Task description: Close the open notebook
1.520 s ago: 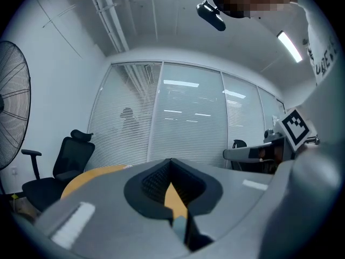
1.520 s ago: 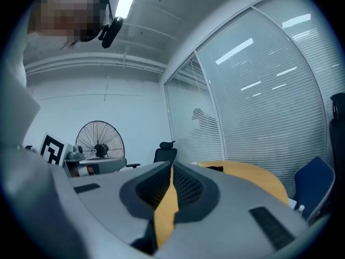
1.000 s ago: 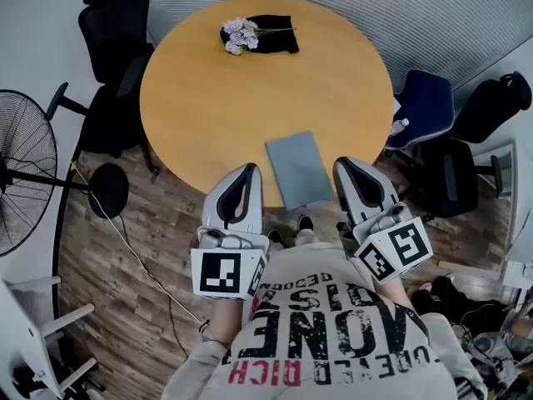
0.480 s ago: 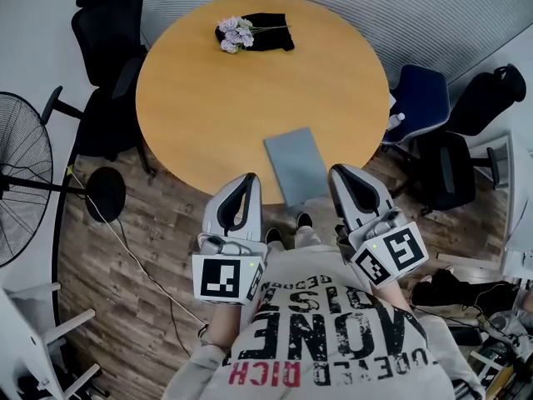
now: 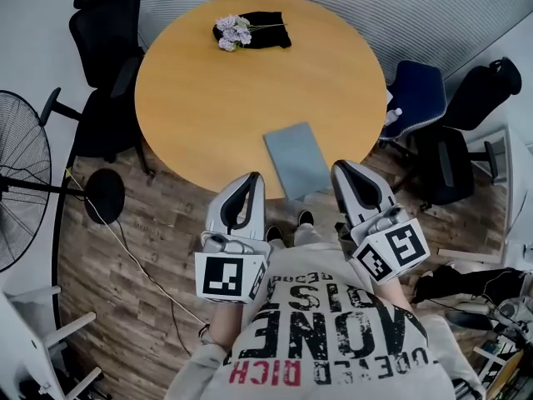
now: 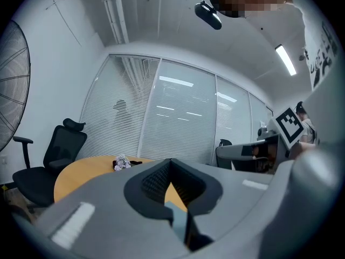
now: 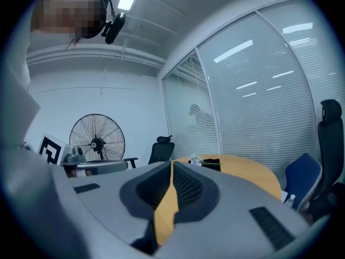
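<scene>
- You are holding both grippers low, just short of the near edge of the round, smooth, orange-wood bench.
- The thin, slate-grey rectangular notebook is lying flat at that near edge, ahead of you and between the lines of the two grippers.
- On the left gripper the jaws are sitting together with the tips meeting, and they are gripping nothing.
- On the right gripper the jaws are pressed together as well. Only a sliver of bench is showing between them, and nothing is caught there.
- The notebook is showing one plain matte cover with no pages on view, so I am reading it as already closed and the closing step as done.
- Next, as I judge it, you are only needing to check that the cover is lying flat. If it is lifting, a light press with closed jaws should settle it.
- A small bunch of pale lilac flowers is lying on a folded black cloth at the far side, well apart from the notebook.
</scene>
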Tool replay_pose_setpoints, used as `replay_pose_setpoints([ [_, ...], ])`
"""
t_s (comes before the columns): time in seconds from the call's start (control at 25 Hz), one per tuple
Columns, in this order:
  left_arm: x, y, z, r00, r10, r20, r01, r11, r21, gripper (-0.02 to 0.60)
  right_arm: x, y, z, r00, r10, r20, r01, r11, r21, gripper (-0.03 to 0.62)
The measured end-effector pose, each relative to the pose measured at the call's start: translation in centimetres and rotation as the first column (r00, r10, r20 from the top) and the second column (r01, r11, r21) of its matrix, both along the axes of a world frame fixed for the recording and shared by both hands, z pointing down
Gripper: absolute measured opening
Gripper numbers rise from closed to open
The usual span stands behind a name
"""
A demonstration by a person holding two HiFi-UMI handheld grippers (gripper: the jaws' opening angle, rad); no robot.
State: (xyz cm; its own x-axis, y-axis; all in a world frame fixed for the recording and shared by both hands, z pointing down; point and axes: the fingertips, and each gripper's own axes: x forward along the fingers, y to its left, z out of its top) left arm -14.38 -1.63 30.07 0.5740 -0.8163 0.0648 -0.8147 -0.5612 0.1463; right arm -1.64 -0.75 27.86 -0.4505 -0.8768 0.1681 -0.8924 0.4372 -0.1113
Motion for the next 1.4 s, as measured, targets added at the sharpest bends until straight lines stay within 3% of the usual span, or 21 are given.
replay_pose_setpoints([
  [1.4,0.2,-1.4,-1.1,0.999,0.025,-0.028,-0.024,0.999,0.039,0.011,-1.3,-1.5,-0.7,0.999,-0.036,-0.022,0.037,0.999,0.01,0.02],
])
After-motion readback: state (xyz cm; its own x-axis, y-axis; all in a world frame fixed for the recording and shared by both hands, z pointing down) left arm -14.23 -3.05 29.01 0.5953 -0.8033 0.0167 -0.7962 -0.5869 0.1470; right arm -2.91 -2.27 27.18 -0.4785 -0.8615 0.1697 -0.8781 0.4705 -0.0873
